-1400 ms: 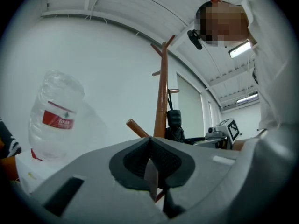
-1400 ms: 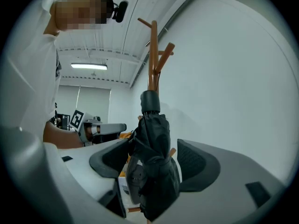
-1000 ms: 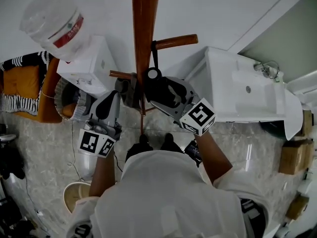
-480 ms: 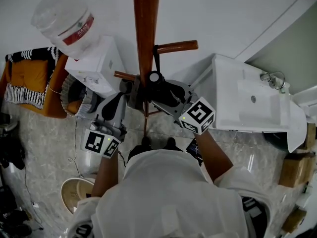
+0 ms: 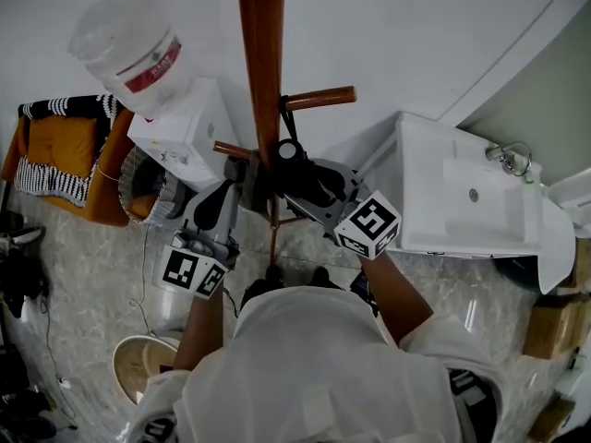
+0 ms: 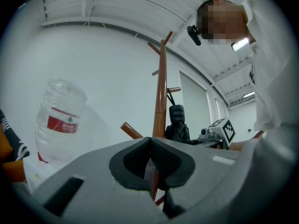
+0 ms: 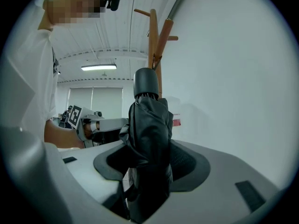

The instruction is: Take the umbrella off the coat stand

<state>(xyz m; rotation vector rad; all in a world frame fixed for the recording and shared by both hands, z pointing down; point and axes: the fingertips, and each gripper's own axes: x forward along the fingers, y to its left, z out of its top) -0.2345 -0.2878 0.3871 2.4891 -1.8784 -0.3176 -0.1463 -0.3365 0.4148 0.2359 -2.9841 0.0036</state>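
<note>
Change: right gripper (image 7: 149, 158) jaws have just been closing, pads now meeting the folded umbrella (image 7: 149, 125) between them | meaning: grip likely taken, lifting its strap off the peg (image 5: 319, 97) comes next | place: umbrella hangs just right of the coat stand (image 5: 261, 63) pole | left gripper (image 6: 150, 149): jaws together, empty | count: one umbrella, one stand, two grippers

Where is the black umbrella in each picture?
Head view: the umbrella is near the centre, just right of the pole.
Left gripper view: right of centre, beside the pole.
Right gripper view: in the very middle, large and close.
Shared landmark: the brown coat stand.
</note>
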